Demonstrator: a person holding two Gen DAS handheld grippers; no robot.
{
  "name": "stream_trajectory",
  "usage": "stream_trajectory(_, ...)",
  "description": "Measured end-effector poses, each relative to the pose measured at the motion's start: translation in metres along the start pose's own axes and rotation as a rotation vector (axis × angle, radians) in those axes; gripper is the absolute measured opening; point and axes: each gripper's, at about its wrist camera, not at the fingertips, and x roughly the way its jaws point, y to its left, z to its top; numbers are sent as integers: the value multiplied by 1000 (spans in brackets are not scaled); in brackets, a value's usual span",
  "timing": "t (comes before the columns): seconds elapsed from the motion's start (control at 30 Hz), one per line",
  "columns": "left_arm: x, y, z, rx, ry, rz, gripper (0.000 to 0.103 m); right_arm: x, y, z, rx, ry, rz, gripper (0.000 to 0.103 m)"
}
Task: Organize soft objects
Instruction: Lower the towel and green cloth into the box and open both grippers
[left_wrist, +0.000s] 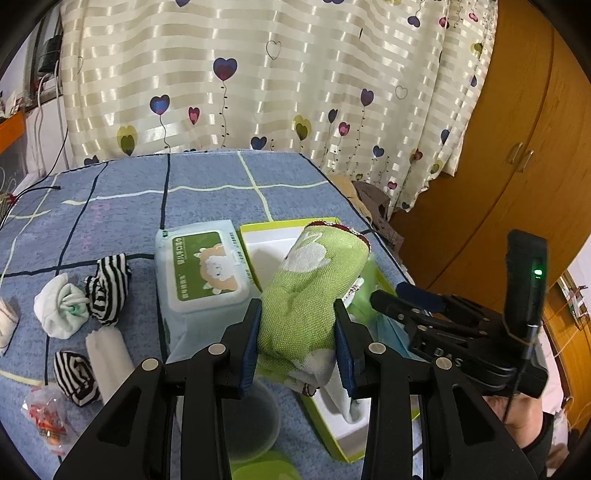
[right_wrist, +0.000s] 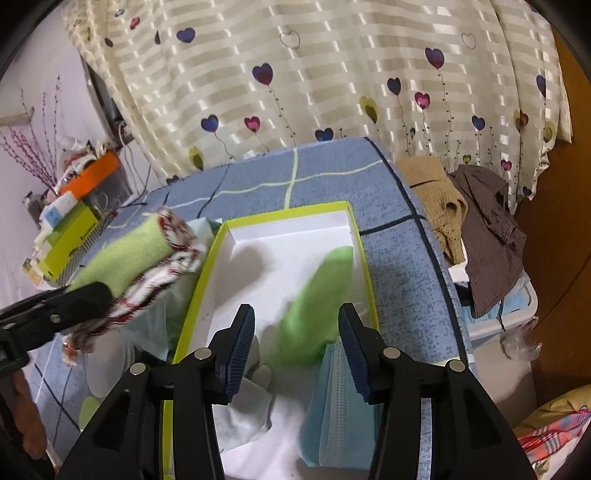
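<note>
A heart-print curtain (left_wrist: 258, 74) is hanging behind the bed (left_wrist: 207, 177). The left gripper (left_wrist: 297, 336) is squeezing a green rolled towel (left_wrist: 314, 280), pointing away beyond its fingers, over the yellow-rimmed box (right_wrist: 360, 236); the right gripper (right_wrist: 295, 345) is gaping empty above a green cloth (right_wrist: 321, 295) and blue masks (right_wrist: 332, 402) inside.

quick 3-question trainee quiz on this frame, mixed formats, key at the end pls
1. True or false: the left gripper is shut on the rolled green towel.
2. What lies between the right gripper's fingers? A) nothing gripped, they stand open above the box B) a striped sock C) the wipes pack
3. Fill in: the green cloth and the blue face masks lie inside the ____ with the yellow-green rim.

Key: 1 true. 2 A. 3 box.
</note>
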Motion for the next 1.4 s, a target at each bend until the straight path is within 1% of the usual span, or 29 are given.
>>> stream_trajectory(0.23,15,-11,5,13,22,4,37,-20,-7,-3,19,-43,3,47)
stream_trajectory(0.43,40,-15,7,-6,76,26,37,-28,-14,-10,41,-51,15,47)
stream_trajectory(0.5,49,-15,8,-14,96,40,38,-29,-16,-11,47,-52,19,47)
stream_trajectory(0.53,52,-15,8,-16,103,41,41,-29,-17,-12,49,-51,23,47)
stream_trajectory(0.73,66,-20,13,-7,107,41,42,-28,-18,-13,53,-48,31,47)
stream_trajectory(0.77,66,-21,13,-10,112,25,42,-28,-18,-14,53,-47,30,47)
stream_trajectory(0.87,61,-22,13,-8,109,9,42,-28,-18,-13,54,-46,30,47)
stream_trajectory(0.97,51,-19,12,-15,95,-13,42,-29,-15,-14,45,-43,34,47)
stream_trajectory(1.07,36,-17,10,-13,79,-19,42,-32,-10,-15,37,-40,34,47)
stream_trajectory(1.3,-1,-16,0,5,42,-46,42,-50,13,-21,16,-47,21,47)
stream_trajectory(1.4,-17,-9,-7,-9,25,-53,42,-59,24,-26,12,-46,15,50)
